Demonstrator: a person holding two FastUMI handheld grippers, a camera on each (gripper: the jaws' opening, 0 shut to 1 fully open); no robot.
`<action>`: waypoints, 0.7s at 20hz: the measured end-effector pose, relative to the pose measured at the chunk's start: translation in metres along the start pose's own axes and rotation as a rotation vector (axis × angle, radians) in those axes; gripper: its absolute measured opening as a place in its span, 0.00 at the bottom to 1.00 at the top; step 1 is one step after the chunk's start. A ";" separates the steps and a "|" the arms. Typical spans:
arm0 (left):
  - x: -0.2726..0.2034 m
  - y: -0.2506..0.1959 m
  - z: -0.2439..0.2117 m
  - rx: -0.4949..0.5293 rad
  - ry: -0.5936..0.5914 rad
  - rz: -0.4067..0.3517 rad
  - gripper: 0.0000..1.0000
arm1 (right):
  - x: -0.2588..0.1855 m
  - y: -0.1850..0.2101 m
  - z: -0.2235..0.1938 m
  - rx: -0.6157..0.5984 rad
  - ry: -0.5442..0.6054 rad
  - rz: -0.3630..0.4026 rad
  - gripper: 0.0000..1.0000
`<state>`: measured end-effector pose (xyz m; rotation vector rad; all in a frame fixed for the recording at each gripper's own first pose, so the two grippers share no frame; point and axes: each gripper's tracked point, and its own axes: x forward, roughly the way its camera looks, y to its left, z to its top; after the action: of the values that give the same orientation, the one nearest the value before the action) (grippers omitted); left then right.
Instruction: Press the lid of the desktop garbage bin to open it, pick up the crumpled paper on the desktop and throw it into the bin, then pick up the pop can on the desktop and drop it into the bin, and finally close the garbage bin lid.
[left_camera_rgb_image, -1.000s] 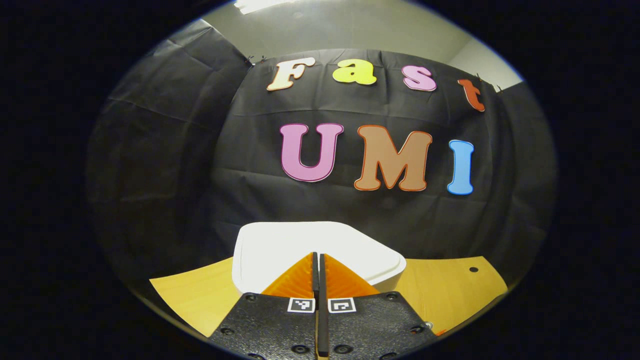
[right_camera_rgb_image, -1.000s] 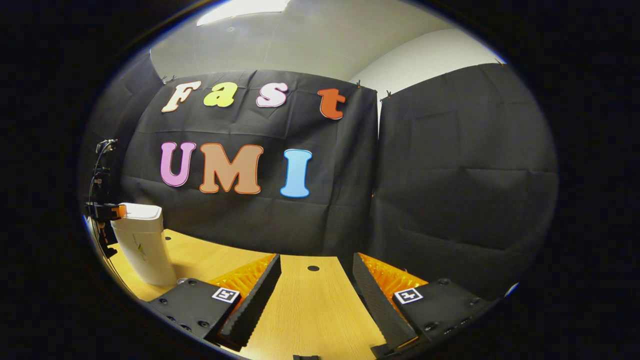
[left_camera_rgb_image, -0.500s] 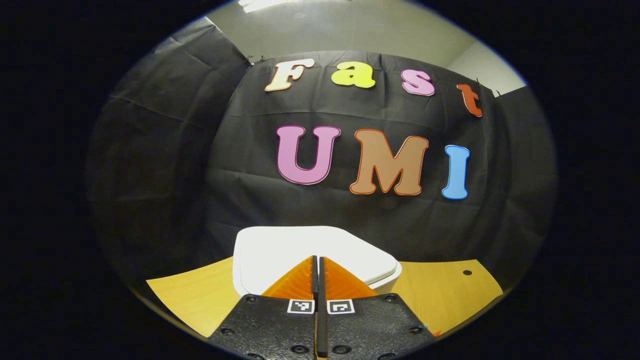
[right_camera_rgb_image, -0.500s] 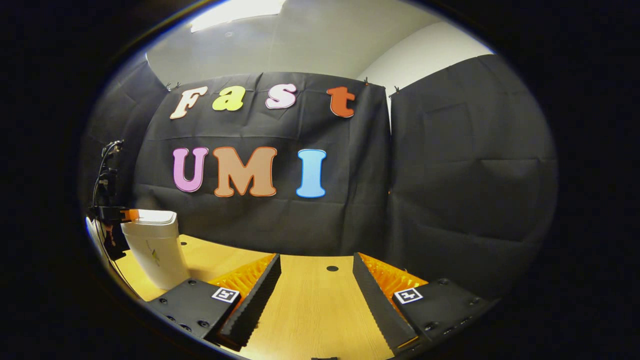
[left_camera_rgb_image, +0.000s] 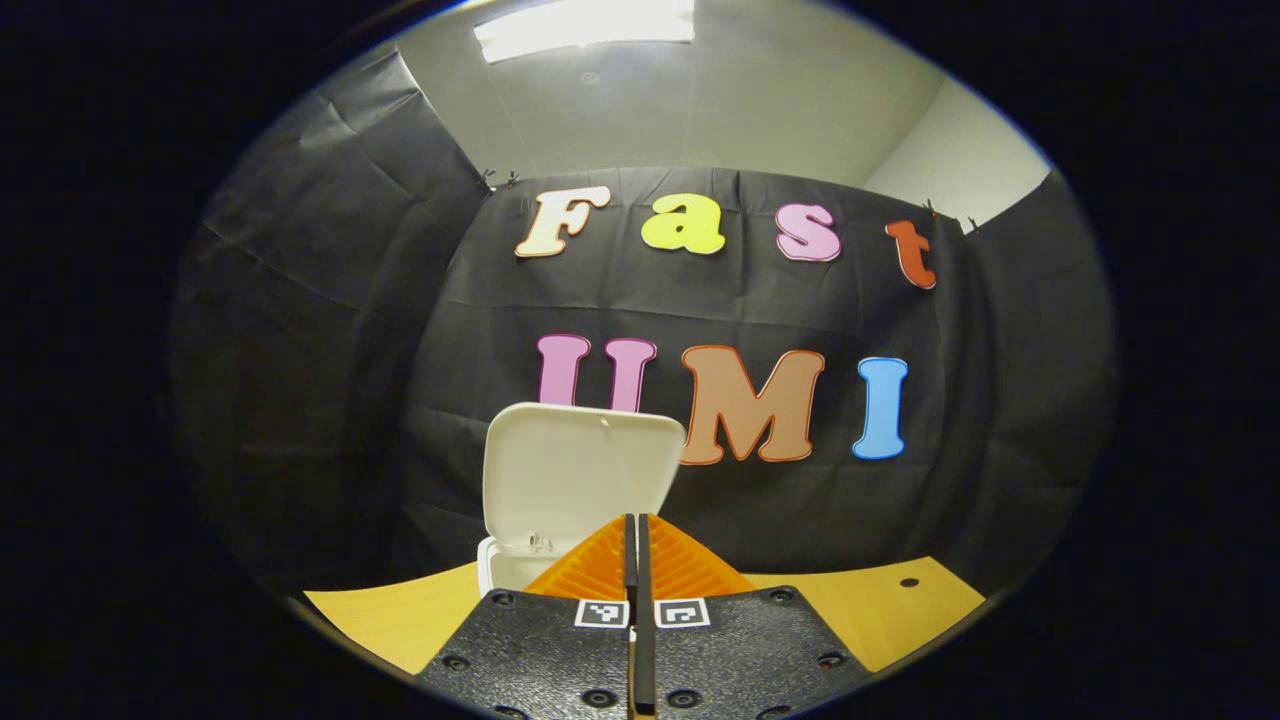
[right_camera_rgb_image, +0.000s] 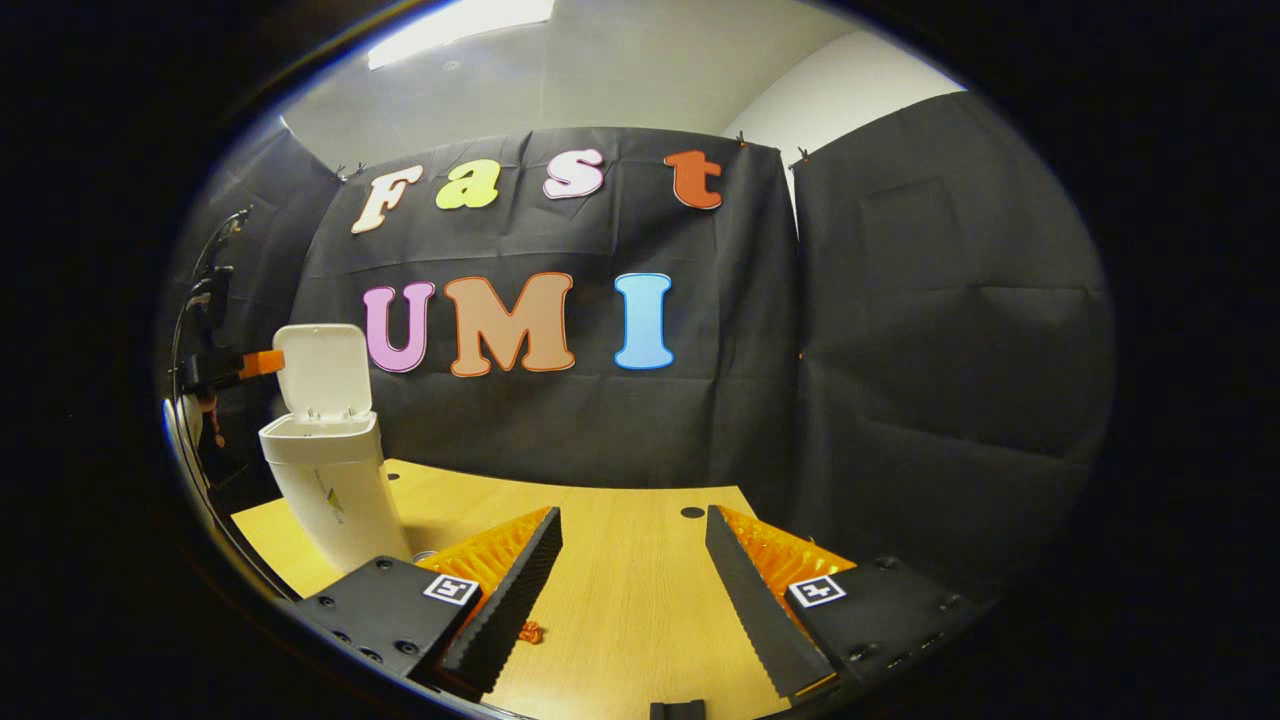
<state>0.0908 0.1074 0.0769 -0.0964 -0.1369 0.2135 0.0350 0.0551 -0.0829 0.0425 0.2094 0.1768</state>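
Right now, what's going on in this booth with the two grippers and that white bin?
A person is working two hand-held grippers at a wooden desk. The white garbage bin stands on it with its lid flipped up, so the bin is open. The left gripper is shut, empty, and sits just in front of the bin. The right gripper hovers open over bare desk, holding nothing. No paper or can has been picked up yet.

we're counting one garbage bin (right_camera_rgb_image: 330, 480) here, with one lid (right_camera_rgb_image: 322, 372) standing open on it. we're seeing two grippers, the left gripper (left_camera_rgb_image: 637, 540) and the right gripper (right_camera_rgb_image: 632, 560), one wooden table (right_camera_rgb_image: 630, 620), and one tiny orange scrap (right_camera_rgb_image: 531, 631) lying on it.
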 end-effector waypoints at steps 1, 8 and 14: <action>-0.007 0.000 0.004 0.002 -0.006 0.004 0.00 | 0.003 0.003 -0.006 0.011 0.009 0.011 0.96; -0.059 -0.013 -0.014 0.049 0.015 -0.035 0.00 | 0.040 0.046 -0.054 0.091 0.110 0.156 0.96; -0.095 -0.007 -0.022 0.052 0.003 0.005 0.25 | 0.078 0.093 -0.125 0.098 0.296 0.313 0.96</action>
<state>0.0038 0.0782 0.0436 -0.0449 -0.1283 0.2214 0.0681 0.1637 -0.2153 0.1470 0.5075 0.4854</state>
